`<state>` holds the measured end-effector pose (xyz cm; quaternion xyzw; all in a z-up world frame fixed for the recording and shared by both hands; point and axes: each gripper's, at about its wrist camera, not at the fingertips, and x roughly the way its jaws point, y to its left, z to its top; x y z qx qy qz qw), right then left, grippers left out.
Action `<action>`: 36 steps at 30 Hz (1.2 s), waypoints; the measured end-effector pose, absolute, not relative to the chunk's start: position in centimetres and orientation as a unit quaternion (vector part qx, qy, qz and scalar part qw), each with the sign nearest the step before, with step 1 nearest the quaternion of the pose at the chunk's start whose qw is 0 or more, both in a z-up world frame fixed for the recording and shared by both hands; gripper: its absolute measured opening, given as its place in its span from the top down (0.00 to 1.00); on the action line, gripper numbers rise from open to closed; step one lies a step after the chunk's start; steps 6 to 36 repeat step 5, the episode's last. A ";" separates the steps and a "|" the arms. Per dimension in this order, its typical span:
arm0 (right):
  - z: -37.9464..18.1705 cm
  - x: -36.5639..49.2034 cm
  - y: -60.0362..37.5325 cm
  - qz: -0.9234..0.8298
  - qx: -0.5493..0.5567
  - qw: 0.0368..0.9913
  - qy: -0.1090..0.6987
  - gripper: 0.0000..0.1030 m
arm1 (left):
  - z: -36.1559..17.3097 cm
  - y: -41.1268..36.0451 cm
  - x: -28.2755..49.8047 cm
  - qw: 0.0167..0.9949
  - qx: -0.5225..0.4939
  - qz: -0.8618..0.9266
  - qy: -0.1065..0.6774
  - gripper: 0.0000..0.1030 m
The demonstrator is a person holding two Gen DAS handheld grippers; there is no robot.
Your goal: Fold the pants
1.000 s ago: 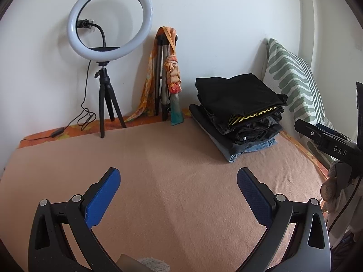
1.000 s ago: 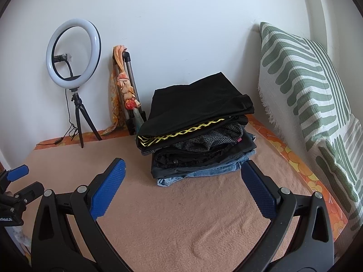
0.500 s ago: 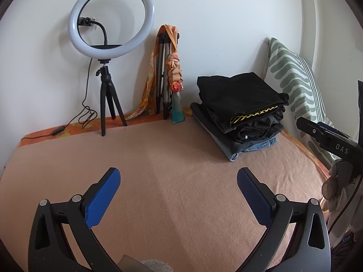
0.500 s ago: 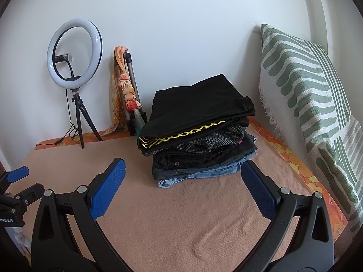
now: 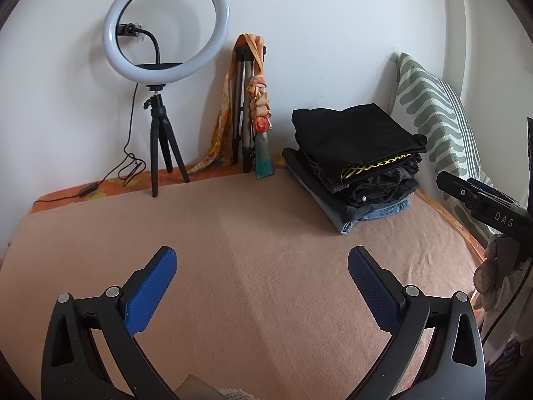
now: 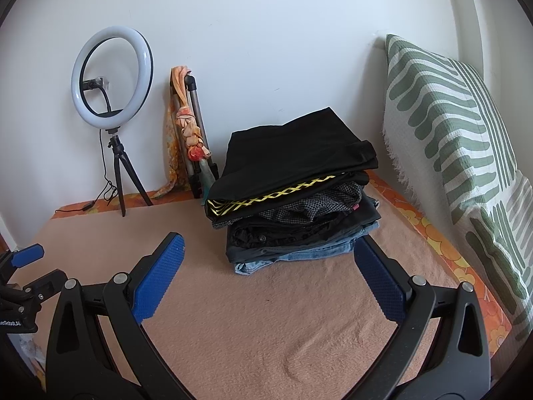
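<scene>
A stack of folded pants (image 5: 358, 163) (image 6: 293, 196) rests on the peach blanket (image 5: 253, 266) (image 6: 266, 316) near the back right, black pants with yellow trim on top, jeans at the bottom. My left gripper (image 5: 261, 266) hovers open over bare blanket, well short of the stack. My right gripper (image 6: 268, 260) is open too, close in front of the stack, with nothing between its blue pads. In the left wrist view the right gripper's body (image 5: 483, 203) shows at the right edge. The left gripper's fingertip (image 6: 28, 255) shows at the left edge of the right wrist view.
A ring light on a small tripod (image 5: 160, 66) (image 6: 111, 100) stands at the back left with its cable trailing. A folded tripod with an orange scarf (image 5: 253, 113) (image 6: 188, 133) leans on the wall. A green-striped pillow (image 5: 433, 116) (image 6: 459, 153) stands along the right side.
Both grippers have drifted slightly back and down from the stack; the scene sits a little higher in view. Nothing was grasped or let go.
</scene>
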<state>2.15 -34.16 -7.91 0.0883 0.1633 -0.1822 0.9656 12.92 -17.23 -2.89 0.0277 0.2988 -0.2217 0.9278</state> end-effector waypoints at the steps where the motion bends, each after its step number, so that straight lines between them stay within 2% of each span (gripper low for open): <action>1: -7.9 2.1 -34.1 -0.183 0.088 0.966 0.163 0.00 | -2.9 -17.2 12.9 0.928 0.027 -0.220 0.299 0.01; 36: -7.9 2.2 -34.1 -0.183 0.088 0.965 0.163 0.00 | -2.8 -17.0 12.9 0.926 0.022 -0.223 0.302 0.01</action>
